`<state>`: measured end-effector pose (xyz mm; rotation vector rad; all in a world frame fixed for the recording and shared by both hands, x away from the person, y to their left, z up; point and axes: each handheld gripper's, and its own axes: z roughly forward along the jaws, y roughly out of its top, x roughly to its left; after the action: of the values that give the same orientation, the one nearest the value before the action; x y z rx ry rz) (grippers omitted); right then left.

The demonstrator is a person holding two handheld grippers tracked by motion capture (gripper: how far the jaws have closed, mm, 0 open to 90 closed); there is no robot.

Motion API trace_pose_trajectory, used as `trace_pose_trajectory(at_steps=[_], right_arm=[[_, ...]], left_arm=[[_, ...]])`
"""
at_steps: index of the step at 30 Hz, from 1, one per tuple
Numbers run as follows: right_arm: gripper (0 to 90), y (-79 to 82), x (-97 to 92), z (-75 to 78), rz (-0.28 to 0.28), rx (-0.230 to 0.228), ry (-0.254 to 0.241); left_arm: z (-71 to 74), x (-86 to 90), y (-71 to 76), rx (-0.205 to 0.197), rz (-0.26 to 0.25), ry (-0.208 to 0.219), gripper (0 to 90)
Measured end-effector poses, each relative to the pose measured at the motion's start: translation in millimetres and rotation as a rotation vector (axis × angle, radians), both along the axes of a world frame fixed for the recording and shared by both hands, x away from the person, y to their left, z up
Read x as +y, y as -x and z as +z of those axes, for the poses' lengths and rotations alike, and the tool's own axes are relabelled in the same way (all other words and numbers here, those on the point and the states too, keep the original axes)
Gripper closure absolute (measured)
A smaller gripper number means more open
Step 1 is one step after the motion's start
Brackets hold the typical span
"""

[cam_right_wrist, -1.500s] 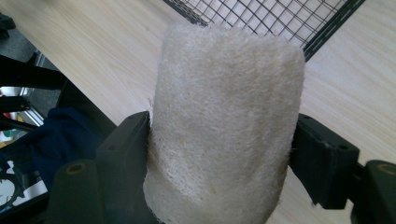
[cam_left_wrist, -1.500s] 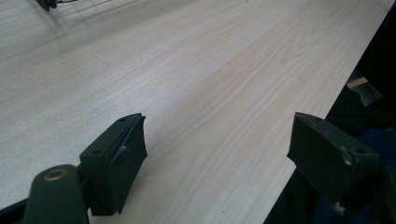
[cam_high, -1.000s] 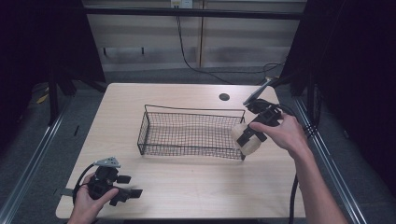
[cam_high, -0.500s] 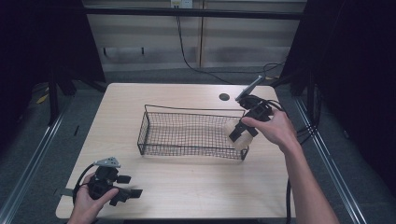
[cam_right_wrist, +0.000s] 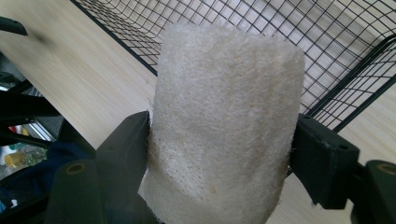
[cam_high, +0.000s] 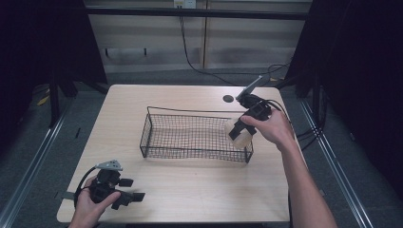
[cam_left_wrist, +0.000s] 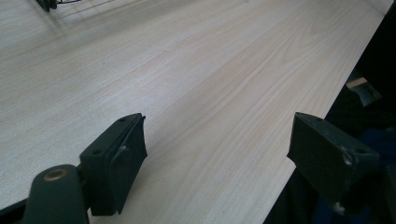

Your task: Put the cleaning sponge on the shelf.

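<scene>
We have the loofah (cam_right_wrist: 219, 121) pinched in the right gripper (cam_high: 241, 129) above the basket (cam_high: 190, 153) end wall. Our left gripper (cam_high: 121, 195) rests wide (idle) on the table (cam_high: 190, 190). Released here, the loofah could catch the rim and tumble outside

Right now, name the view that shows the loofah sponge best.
The right gripper view: the loofah sponge sits close up, clamped between the jaws, fibres plain. The high view shows it small, at the wire basket's right end. The left gripper view gives bare table.

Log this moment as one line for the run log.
right gripper: shut on sponge, over basket right end | left gripper: open, near front-left table edge
</scene>
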<state>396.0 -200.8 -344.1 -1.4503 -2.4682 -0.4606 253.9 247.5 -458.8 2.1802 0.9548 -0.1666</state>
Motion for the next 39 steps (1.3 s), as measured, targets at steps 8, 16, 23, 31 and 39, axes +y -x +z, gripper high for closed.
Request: trace_pose_trajectory(at_steps=[8,16,23,31,39], right_arm=[[25.7,-6.2,1.7,-8.7,-0.026,0.006,0.0],[25.7,-10.2,-0.2,-18.5,-0.062,0.007,0.011],[25.7,-14.2,-0.4,-27.4,-0.098,0.014,0.026],[25.7,-17.3,-0.1,-40.6,-0.153,0.016,0.036],[25.7,-17.6,-1.0,-46.8,-0.199,0.025,0.055]], left_arm=[[0.1,0.2,0.0,-0.001,0.0,0.0,18.6],[0.0,-0.1,0.1,0.0,-0.002,-0.002,18.6],[0.5,0.5,0.1,0.002,0.001,0.002,18.6],[0.6,0.4,0.6,0.002,0.004,0.005,18.6],[0.7,0.2,0.7,0.001,0.004,0.004,18.7]])
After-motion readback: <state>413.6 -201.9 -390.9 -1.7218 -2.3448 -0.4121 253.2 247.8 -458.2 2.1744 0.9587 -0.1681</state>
